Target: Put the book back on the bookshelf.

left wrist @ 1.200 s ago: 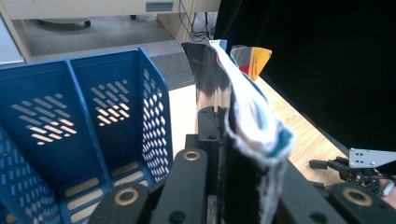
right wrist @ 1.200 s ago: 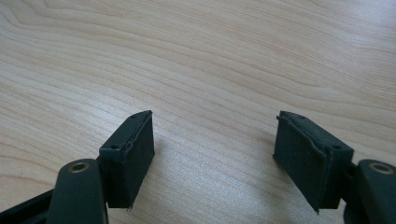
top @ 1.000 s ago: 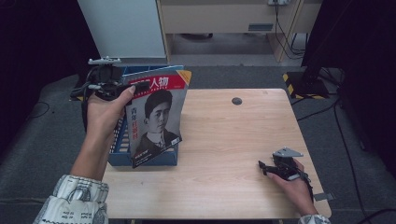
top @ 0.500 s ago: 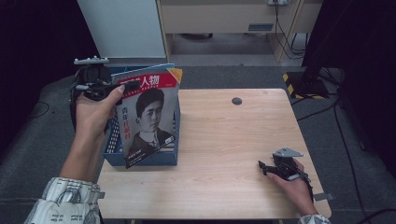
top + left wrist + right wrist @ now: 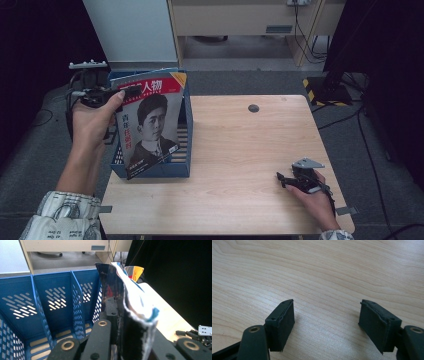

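Observation:
A magazine point(image 5: 150, 125) with a portrait cover and a red title band stands upright in the blue file rack point(image 5: 155, 170) at the table's left edge. My left gripper point(image 5: 131, 91) is shut on its top left corner. In the left gripper view the magazine's bent edge point(image 5: 132, 307) is pinched between the black jaws, with the rack's slotted compartments point(image 5: 50, 302) behind. My right gripper point(image 5: 281, 179) rests on the wooden table point(image 5: 240, 145) near the front right, open; in the right gripper view its fingers point(image 5: 282, 322) stand wide apart over bare wood point(image 5: 324, 272).
A small dark round spot point(image 5: 253, 108) lies at the table's far middle. Beyond the table stand a white cabinet point(image 5: 132, 30) and a wooden shelf unit point(image 5: 240, 20). Cables and a yellow-black striped base point(image 5: 320, 87) lie on the floor to the right.
My left hand has carried the magazine leftward across the rack, keeping hold of its top corner. The right gripper has stayed still on the table.

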A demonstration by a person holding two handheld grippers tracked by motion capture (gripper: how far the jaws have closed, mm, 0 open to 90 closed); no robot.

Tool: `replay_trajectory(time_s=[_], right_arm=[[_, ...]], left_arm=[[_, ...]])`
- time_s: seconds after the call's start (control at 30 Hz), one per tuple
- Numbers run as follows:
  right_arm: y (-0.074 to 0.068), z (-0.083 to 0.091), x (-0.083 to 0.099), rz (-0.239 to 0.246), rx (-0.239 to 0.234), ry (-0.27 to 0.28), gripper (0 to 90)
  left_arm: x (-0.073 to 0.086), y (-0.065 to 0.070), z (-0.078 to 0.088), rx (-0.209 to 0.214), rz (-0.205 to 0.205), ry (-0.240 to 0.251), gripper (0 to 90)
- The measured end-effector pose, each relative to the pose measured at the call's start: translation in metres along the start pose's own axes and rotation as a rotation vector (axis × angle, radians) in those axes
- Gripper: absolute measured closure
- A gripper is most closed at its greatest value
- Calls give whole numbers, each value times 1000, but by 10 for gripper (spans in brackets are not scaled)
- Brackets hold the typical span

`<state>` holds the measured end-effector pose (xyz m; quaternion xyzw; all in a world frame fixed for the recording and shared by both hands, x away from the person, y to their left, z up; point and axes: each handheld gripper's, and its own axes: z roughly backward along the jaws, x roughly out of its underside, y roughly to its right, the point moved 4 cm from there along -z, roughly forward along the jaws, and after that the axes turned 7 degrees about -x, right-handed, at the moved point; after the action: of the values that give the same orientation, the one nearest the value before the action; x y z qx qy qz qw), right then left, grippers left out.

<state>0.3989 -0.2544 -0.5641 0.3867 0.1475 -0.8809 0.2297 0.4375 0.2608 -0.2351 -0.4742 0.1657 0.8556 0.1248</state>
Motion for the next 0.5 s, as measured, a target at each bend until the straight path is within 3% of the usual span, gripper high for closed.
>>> replay_trajectory(time_s=[0.5], right_arm=[[0,0,0,0,0,0,284]], left_arm=[[0,-10,3,20,46,9,866]])
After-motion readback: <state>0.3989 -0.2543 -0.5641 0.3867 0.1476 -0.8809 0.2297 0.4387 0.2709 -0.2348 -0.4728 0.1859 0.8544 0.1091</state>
